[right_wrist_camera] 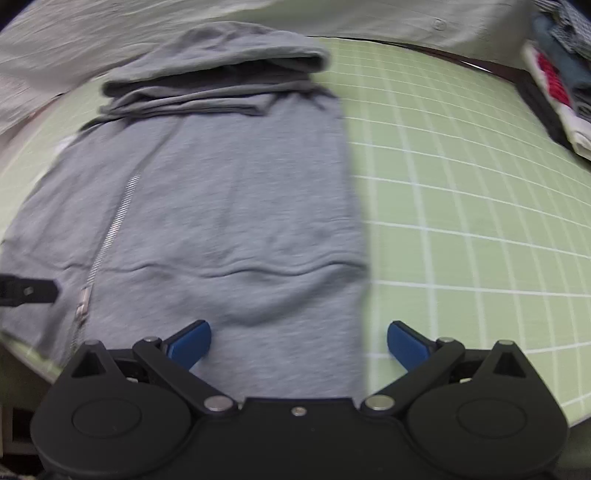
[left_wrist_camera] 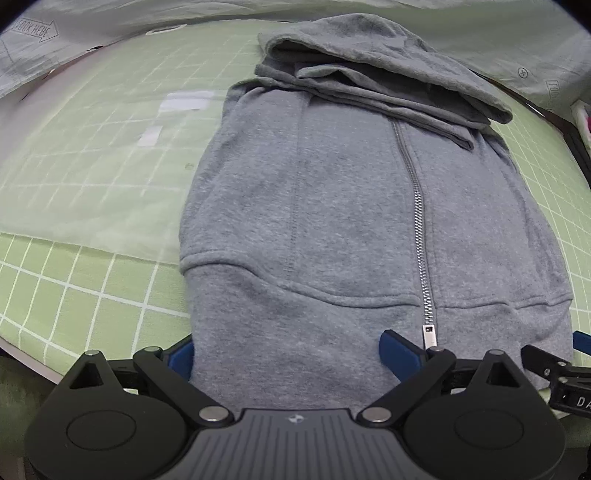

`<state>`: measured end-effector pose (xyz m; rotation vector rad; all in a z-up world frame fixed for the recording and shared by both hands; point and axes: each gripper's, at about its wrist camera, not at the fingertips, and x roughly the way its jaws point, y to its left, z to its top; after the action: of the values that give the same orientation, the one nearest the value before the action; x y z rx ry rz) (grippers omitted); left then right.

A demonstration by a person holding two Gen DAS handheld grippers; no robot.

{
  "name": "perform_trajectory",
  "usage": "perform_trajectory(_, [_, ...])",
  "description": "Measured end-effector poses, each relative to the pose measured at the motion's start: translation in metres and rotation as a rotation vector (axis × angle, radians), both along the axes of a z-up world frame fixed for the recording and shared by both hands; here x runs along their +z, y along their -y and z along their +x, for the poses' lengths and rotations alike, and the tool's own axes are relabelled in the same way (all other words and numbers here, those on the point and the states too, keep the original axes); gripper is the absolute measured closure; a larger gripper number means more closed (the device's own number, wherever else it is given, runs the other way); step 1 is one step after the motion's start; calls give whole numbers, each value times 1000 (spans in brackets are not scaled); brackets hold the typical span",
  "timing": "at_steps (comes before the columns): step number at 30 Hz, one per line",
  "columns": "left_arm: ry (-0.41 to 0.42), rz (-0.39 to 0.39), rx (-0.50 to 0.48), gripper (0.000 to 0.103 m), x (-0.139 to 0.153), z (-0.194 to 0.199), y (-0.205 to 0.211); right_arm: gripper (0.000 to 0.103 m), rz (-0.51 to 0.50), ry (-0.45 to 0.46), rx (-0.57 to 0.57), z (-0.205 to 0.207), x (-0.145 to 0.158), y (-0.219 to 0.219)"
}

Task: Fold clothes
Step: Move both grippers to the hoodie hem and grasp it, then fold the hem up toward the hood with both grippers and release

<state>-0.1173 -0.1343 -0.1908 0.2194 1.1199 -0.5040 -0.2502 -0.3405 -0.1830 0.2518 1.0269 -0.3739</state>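
A grey zip-up hoodie (left_wrist_camera: 351, 206) lies flat on the green grid mat (left_wrist_camera: 92, 184), sleeves folded in, hood and folded sleeves bunched at the far end. Its metal zipper (left_wrist_camera: 419, 221) runs down the front. My left gripper (left_wrist_camera: 290, 350) is open at the hem's left part, one blue finger (left_wrist_camera: 181, 356) off the left edge, the other near the zipper pull. In the right wrist view the hoodie (right_wrist_camera: 229, 206) fills the left half. My right gripper (right_wrist_camera: 299, 341) is open over the hem's right corner, its right finger (right_wrist_camera: 406, 343) over the mat (right_wrist_camera: 461, 221).
A pale sheet (left_wrist_camera: 110, 33) covers the surface behind the mat. A stack of folded clothes (right_wrist_camera: 561, 81) sits at the far right. White tape patches (left_wrist_camera: 184, 101) lie on the mat left of the hoodie. The right gripper's side shows in the left wrist view (left_wrist_camera: 554, 369).
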Motion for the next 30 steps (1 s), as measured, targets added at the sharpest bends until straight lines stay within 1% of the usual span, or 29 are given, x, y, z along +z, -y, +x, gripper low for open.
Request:
perform_trajectory(1, [6,2,-17,12,1,-2,3,3,2,4,21,3,1,-4])
perform_trajectory(2, [13,3,-34,20,2,-4,6,10,4,12,41,5,3,-7])
perform_trajectory(3, [18,4,-49,23,4,-5,8,19,4,18,59,8,5,-9])
perform_trajectory(4, [19,2,-60,29,5,-6,10,28,4,24,75,10,7,-11])
perform_trajectory(5, [18,-2,-65,38,6,-6,11,34,12,33,87,12,9,-11])
perform_trajectory(6, [14,-14,-64,45,8,-4,11,54,27,44,95,14,10,-10])
perform_trajectory(7, [3,-34,-61,61,9,-2,10,76,42,55,104,15,12,-9])
perform_trajectory(8, [-12,-59,-54,84,12,0,9,81,57,66,112,17,13,-8])
perform_trajectory(9, [-32,-92,-42,89,15,4,7,82,67,76,117,18,15,-6])
perform_trajectory(11, [-41,-145,-26,89,27,8,4,84,83,99,117,19,21,-1])
perform_trajectory(13, [-22,-208,-17,89,45,10,3,84,96,155,98,18,36,8])
perform_trajectory(17, [9,-316,19,89,76,21,5,84,72,281,69,25,74,24])
perform_trajectory(19, [21,-362,35,90,88,30,8,84,62,329,61,33,90,30])
perform_trajectory(23, [59,-422,42,89,110,49,15,84,36,404,54,52,115,42])
perform_trajectory(28, [89,-510,41,89,133,76,25,85,43,480,8,77,134,63])
perform_trajectory(30, [97,-531,42,89,137,87,30,85,38,502,-12,86,139,69])
